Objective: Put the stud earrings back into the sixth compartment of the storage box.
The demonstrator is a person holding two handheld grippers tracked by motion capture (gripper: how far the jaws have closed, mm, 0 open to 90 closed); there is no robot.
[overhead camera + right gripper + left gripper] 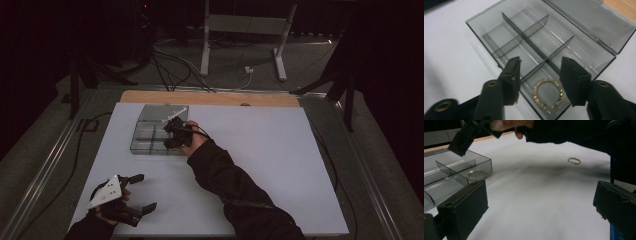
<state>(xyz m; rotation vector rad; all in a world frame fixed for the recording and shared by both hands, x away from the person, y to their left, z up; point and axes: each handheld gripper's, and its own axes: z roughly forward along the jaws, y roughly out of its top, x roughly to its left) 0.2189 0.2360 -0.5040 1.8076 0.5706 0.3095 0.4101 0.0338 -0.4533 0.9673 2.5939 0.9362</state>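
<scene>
Two rings seen: one ring [548,93] lies in box [486,30] corner compartment, between spread jaws of R gripper [540,75], untouched. L gripper [141,192] spread, empty, near table edge.

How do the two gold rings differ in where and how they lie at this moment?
The ring in the box lies in a corner compartment of the clear box, under the open right gripper. The ring on the table lies on the bare white table, apart from the box and both grippers. The boxed ring is walled in by dividers; the other is not. Both are gold bands lying flat, neither gripped.
</scene>
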